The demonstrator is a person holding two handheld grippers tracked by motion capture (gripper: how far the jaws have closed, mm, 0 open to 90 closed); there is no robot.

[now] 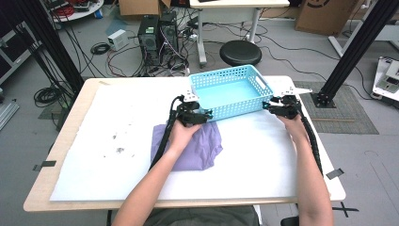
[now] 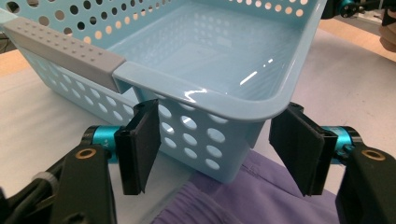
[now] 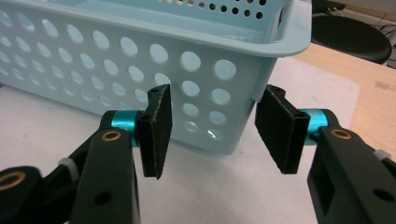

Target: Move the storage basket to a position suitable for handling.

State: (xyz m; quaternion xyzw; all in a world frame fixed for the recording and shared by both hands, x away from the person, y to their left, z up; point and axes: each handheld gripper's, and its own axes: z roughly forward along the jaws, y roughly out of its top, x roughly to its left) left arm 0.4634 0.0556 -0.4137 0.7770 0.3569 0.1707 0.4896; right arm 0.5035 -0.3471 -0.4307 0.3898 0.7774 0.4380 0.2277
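Your left gripper (image 2: 215, 149) fingers spread round the basket (image 1: 229, 92) near-left corner above the purple cloth (image 1: 195, 148), your right gripper (image 3: 212, 126) fingers spread at its near-right corner, bare counter (image 1: 263, 155) beside.

basket (image 2: 219, 84): light blue, round holes, between the jaws
handle (image 2: 60, 49): grey, dotted
cloth (image 2: 252, 196): purple, below the jaws
pads (image 3: 156, 126): black

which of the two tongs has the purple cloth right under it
The left tongs, at the basket's near left corner: the purple cloth lies just beneath them. The right tongs sit over bare white table cover.
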